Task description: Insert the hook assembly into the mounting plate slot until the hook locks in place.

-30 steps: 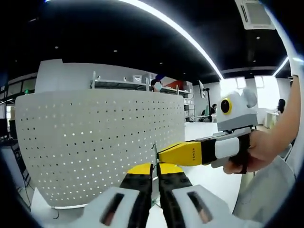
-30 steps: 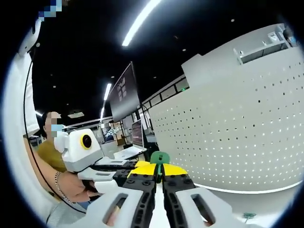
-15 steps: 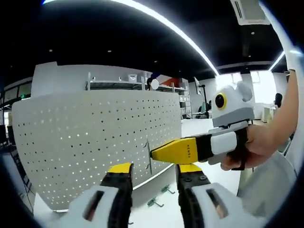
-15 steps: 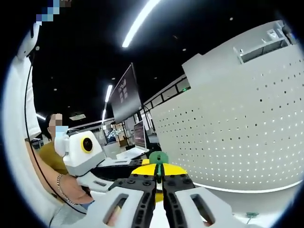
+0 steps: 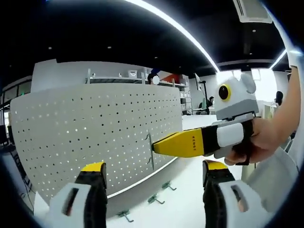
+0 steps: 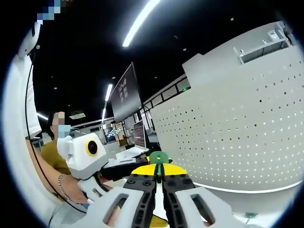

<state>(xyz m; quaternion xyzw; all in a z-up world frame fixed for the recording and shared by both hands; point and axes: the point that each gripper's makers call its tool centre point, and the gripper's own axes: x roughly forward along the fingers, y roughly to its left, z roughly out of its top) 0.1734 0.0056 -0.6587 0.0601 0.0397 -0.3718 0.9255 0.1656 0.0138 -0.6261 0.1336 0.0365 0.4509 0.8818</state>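
One white pegboard [image 5: 85, 137], three loose green hooks [image 5: 156, 200] on the table [image 5: 190, 209], two tools [image 5: 154, 178]

Left tongs [image 5: 154, 173]: jaws wide apart.
Right tongs [image 5: 154, 146]: tips at hook [image 5: 150, 149] on pegboard [image 5: 85, 137].
Worktop [image 5: 180, 204]: spare hooks [image 5: 156, 199].

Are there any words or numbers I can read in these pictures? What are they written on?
Small dark print on the yellow finger of the right gripper, in the left gripper view: too blurred to read.
Dark hanging screen in the right gripper view: faint marks, too small to read.
White pegboard: no writing.
Green hook: no writing.
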